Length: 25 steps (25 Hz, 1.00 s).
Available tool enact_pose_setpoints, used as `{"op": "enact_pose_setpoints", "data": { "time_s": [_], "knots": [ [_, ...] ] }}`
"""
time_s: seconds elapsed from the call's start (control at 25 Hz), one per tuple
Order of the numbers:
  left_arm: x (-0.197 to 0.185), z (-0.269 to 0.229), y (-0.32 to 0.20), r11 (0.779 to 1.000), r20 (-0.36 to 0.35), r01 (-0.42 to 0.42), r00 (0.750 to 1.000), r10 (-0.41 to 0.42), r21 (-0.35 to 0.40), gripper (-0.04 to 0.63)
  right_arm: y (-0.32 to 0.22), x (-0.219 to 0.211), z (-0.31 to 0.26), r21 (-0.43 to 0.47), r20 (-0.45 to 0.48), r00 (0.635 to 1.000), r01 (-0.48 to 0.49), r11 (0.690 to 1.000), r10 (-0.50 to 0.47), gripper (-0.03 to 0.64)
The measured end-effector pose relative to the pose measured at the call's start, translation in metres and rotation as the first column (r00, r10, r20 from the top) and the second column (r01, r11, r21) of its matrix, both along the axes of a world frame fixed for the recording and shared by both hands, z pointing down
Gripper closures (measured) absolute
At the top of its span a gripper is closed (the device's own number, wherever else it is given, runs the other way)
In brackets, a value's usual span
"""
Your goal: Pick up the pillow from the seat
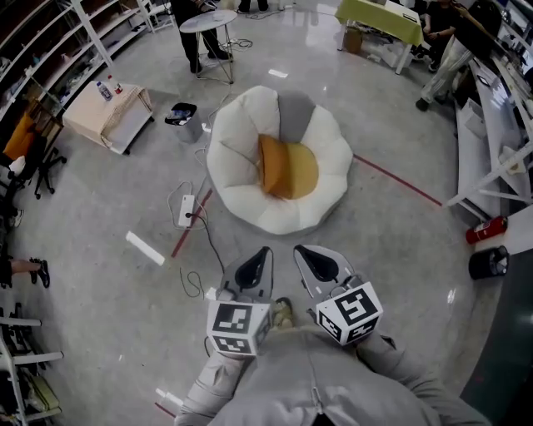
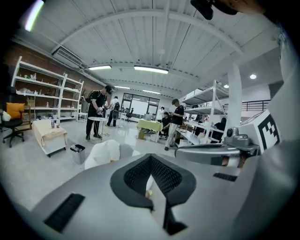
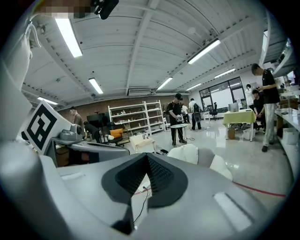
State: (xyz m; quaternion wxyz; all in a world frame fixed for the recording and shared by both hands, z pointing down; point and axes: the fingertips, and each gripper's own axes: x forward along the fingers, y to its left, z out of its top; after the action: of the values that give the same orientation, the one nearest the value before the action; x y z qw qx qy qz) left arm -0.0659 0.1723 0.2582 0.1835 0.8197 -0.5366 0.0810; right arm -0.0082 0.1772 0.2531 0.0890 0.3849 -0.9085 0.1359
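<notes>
An orange pillow (image 1: 287, 166) lies in the hollow of a white, petal-shaped floor seat (image 1: 241, 141). Both grippers are held close to my body, short of the seat's near edge and pointing toward it. My left gripper (image 1: 261, 253) is shut with nothing in it. My right gripper (image 1: 301, 250) is beside it, its jaws together and empty. In the left gripper view the seat (image 2: 107, 151) shows beyond the closed left gripper (image 2: 151, 157). The right gripper view has the seat (image 3: 191, 153) past the closed right gripper (image 3: 146, 156). The pillow is hidden in both gripper views.
A power strip (image 1: 186, 210) with trailing cables lies on the floor left of the seat. A red floor line (image 1: 400, 179) runs off to the right. A small bin (image 1: 183, 118), a cloth-covered low table (image 1: 104, 112) and a round table (image 1: 208, 21) stand behind; shelving (image 1: 500, 141) lines the right.
</notes>
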Motion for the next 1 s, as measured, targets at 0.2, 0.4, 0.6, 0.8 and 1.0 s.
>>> {"op": "enact_pose_setpoints", "data": {
  "time_s": [0.2,0.4,0.6,0.8,1.0],
  "knots": [
    [-0.020,0.010,-0.036,0.999,-0.006,0.031,0.999,-0.031,-0.027,0.597,-0.034,-0.002,0.005,-0.035,0.012,0.999,-0.040,0.999,0.041,0.618],
    [-0.026,0.023,-0.070,0.997,-0.006,0.049,0.999,-0.049,-0.054,0.597,-0.072,0.002,0.017,-0.070,0.016,0.998,-0.064,0.995,0.066,0.618],
    [-0.030,0.035,-0.120,0.994,-0.002,0.086,0.996,-0.087,-0.061,0.597,-0.129,0.004,0.030,-0.063,-0.004,0.998,-0.055,0.996,0.055,0.618],
    [-0.026,0.040,-0.177,0.988,-0.006,0.127,0.992,-0.128,-0.085,0.597,-0.187,0.006,0.033,-0.091,-0.022,1.000,0.005,0.996,-0.007,0.618],
    [-0.018,0.037,-0.234,0.983,0.002,0.159,0.987,-0.159,-0.088,0.597,-0.249,0.013,0.037,-0.105,-0.044,0.998,0.045,0.994,-0.050,0.618]
  ]
}}
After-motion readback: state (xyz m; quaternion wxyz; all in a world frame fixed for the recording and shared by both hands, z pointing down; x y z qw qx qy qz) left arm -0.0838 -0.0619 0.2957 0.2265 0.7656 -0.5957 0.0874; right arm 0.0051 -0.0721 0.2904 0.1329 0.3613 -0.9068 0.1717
